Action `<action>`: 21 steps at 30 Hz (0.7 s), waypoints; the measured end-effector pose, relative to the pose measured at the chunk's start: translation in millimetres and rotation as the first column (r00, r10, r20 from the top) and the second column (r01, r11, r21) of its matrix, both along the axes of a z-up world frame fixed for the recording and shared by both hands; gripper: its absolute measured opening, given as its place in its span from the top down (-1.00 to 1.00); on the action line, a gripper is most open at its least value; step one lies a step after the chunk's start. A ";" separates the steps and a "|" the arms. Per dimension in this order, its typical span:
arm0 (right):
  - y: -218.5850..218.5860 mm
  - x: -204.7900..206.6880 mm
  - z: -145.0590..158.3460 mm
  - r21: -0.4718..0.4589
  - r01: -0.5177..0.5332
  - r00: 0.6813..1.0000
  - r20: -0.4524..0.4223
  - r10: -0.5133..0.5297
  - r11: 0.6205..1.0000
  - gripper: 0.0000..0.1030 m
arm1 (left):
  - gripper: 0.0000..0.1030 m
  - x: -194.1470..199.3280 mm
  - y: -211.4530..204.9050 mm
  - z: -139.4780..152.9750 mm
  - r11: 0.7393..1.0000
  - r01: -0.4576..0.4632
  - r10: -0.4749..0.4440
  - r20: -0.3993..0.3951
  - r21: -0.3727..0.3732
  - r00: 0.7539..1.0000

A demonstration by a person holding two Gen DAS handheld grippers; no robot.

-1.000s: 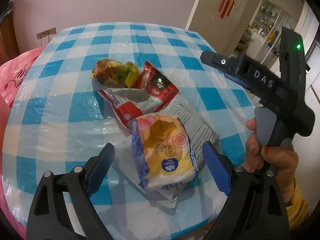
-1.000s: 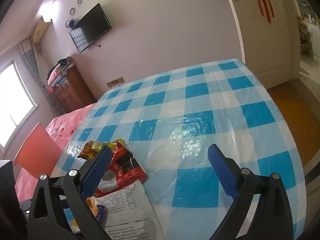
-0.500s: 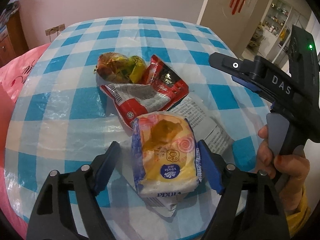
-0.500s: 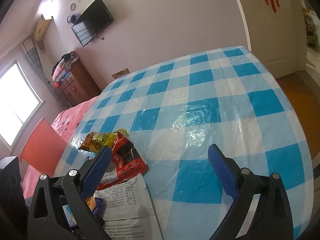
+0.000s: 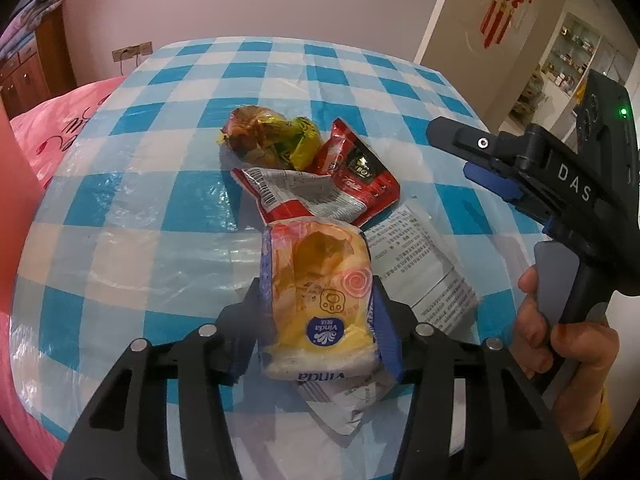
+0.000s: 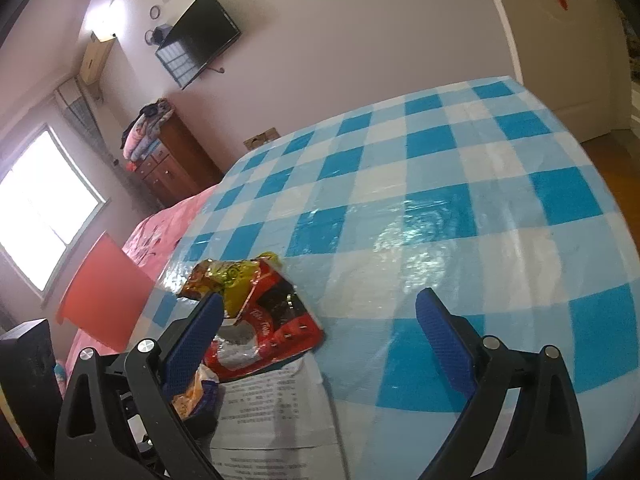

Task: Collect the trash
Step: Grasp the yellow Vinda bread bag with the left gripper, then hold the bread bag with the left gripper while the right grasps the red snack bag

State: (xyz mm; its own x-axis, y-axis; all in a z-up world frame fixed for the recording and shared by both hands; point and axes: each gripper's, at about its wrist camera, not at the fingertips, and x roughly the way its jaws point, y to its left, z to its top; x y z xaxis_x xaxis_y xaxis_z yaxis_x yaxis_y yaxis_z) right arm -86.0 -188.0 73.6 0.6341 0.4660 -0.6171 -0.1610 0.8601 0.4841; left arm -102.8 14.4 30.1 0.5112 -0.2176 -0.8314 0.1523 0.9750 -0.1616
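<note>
Left wrist view: left gripper [image 5: 316, 312] clamped on Vinda tissue pack [image 5: 320, 296]; right gripper [image 6: 320, 344] wide, idle. Grasp step; next, lift clear of printed leaflet [image 5: 420, 256] at 2 o'clock.

Blue-and-white checked tablecloth [image 5: 168, 216]; yellow-orange tissue pack [image 5: 320, 296]; red-black wrapper [image 5: 360, 176]; white printed leaflet [image 5: 424, 264].

Right gripper [image 6: 324, 340] fingers spread over checked tablecloth [image 6: 460, 208]; red wrapper [image 6: 276, 336], printed paper [image 6: 276, 412] beside left finger.

Three wrappers [image 5: 320, 196], one tissue pack [image 5: 320, 300], one leaflet [image 5: 420, 264].
</note>
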 end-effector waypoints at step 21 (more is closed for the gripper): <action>52.7 24.3 -11.5 -0.030 -0.174 0.982 -0.078 0.171 0.984 -0.85 | 0.19 7.1 52.3 12.5 0.985 -0.163 0.166 0.062 -0.060 0.984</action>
State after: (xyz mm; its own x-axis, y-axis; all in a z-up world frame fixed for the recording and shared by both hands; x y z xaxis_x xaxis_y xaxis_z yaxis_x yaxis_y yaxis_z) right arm -61.7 -135.3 62.1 0.4975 0.5410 -0.6781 -0.2730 0.8396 0.4695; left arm -95.7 66.7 42.6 0.5978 -0.1697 -0.7835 0.0028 0.9778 -0.2096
